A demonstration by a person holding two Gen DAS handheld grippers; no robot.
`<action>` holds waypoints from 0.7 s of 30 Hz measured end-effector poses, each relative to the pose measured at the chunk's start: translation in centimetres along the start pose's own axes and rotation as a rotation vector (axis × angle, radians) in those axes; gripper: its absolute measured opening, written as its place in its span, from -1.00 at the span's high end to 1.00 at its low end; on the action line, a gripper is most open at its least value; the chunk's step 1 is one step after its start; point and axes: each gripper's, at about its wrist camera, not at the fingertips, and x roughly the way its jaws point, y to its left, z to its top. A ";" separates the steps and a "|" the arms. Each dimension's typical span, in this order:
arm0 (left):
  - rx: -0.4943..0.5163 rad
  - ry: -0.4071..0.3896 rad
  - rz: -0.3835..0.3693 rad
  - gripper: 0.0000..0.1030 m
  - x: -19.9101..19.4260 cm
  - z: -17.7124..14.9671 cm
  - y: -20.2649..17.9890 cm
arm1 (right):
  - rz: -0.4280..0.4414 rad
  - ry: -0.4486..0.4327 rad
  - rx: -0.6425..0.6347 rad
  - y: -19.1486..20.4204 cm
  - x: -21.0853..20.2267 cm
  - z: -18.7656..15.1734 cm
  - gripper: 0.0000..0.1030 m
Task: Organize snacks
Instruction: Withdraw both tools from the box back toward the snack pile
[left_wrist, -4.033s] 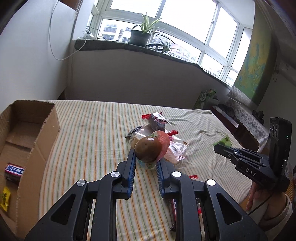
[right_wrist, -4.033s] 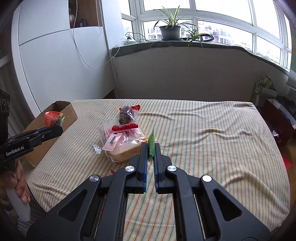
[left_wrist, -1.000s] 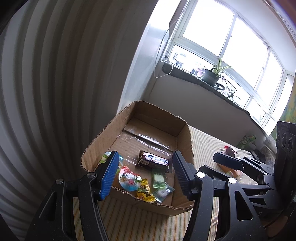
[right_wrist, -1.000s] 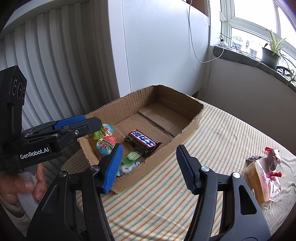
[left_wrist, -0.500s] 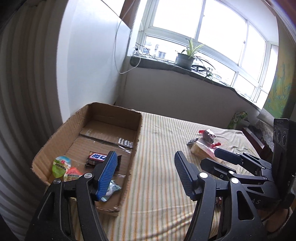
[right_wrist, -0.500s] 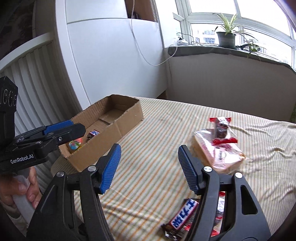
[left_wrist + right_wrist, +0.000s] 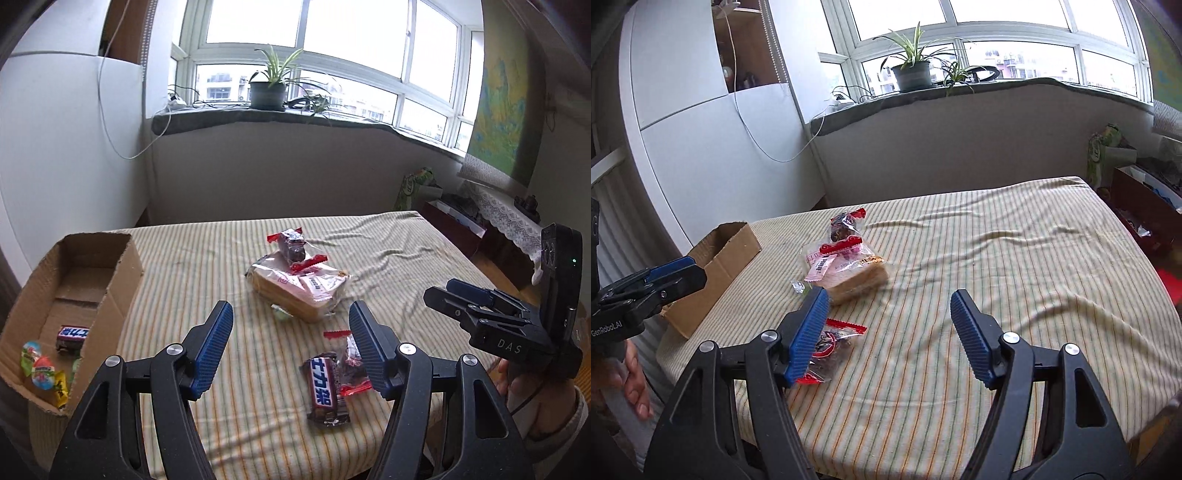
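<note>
I see a cream bed cover [image 7: 207, 273] with thin green and orange stripes; a plain brown cardboard box [image 7: 122, 295]; a dark brown chocolate bar wrapper [image 7: 327, 391] with a white and blue label; a clear bag of tan sliced bread [image 7: 299, 291] sealed red; each black hand-held gripper shows blue ribbed pads [image 7: 214, 343].

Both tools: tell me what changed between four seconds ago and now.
The left tool let go of the round red-and-brown snack and the right tool the green packet; both snacks went into the cardboard box. Both tools then swung back over the striped cloth, their jaws just opening further, nothing between them. The bread packet and chocolate bar stayed put.
</note>
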 end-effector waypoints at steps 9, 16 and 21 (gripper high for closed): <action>0.009 -0.007 0.006 -0.26 -0.6 -0.1 -1.1 | 0.028 0.003 -0.017 1.2 -0.2 -1.0 -0.38; -0.026 0.048 -0.020 -0.30 1.5 -3.0 -0.8 | 0.008 0.061 -0.023 1.5 1.0 -4.9 -0.39; -0.050 0.113 -0.051 -0.30 2.9 -7.2 -1.0 | 0.005 0.113 -0.027 2.2 1.7 -8.6 -0.39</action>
